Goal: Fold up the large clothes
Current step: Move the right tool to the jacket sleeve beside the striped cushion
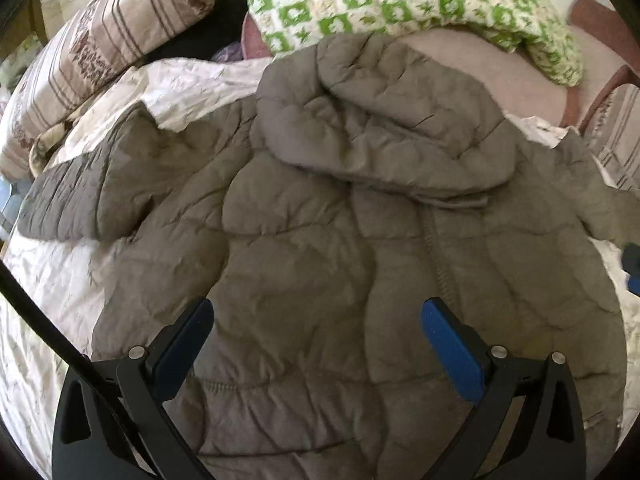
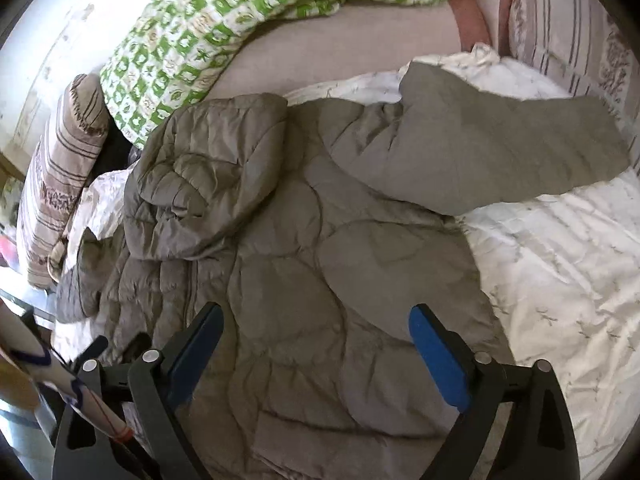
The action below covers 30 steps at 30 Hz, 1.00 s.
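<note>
- The left tool point(image 1: 318, 314) pointed steeply downward, its two fingers spread wide with nothing between the blue pads point(image 1: 450, 352).
- Its black finger arms fanned out from the bottom of the left wrist view, left pad in shade, right pad lit bright blue.
- The right tool point(image 2: 316, 320) pointed down at a similar slant, its fingers also standing wide apart and gripping nothing.
- Its blue pads point(image 2: 438, 356) faced each other across the gap without pressing on anything.
- In the right wrist view the left tool showed blurred at the lower left edge.
</note>
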Motion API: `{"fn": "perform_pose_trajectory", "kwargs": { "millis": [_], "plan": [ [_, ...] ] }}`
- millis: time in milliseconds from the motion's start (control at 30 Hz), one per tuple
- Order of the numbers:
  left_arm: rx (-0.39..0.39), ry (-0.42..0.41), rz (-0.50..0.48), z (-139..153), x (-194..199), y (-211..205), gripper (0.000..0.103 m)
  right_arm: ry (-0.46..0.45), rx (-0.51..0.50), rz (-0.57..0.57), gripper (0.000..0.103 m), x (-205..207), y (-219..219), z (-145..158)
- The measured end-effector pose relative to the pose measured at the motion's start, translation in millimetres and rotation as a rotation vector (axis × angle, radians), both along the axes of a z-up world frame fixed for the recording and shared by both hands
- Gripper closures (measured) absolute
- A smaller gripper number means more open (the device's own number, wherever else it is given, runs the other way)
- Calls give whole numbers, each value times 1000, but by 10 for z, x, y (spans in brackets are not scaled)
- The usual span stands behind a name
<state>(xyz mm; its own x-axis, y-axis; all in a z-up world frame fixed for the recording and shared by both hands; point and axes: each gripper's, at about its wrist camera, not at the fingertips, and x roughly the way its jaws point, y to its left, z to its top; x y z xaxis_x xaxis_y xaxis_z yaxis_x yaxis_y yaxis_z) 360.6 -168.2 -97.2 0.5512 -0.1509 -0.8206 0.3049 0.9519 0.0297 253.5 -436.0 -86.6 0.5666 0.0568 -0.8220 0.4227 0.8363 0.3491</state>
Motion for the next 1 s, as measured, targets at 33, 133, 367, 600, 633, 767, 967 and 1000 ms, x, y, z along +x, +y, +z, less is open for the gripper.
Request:
{"fn": "perform_pose_trajectory", "kwargs": {
  "millis": [33,133,367,600,633,767,967,1000],
  "plan": [
    [-5,-12,-5,13,-17,-11,0,3,22,-1,12,63,-44,14],
    [-19,-42,-6,76,-72,6,0,-3,53,-17,13,194,-215,111],
    [-72,-186,22,317,-93,15,0,11,-39,-105,15,228,-753,388],
    [-107,-181,88,393,171,293,0,22,-80,-262,22,-174,-1650,514],
    [-120,-167,118,392,255,396,0,24,-84,-298,22,-275,-1821,516],
    [-180,-95,211,316,529,741,0,40,-104,-412,26,-629,-2335,443],
    [-225,-78,307,294,603,1040,0,39,-51,-538,41,-958,-2922,170],
    [-228,-86,308,307,583,1042,0,36,-48,-556,45,-980,-2986,128]
  ]
}}
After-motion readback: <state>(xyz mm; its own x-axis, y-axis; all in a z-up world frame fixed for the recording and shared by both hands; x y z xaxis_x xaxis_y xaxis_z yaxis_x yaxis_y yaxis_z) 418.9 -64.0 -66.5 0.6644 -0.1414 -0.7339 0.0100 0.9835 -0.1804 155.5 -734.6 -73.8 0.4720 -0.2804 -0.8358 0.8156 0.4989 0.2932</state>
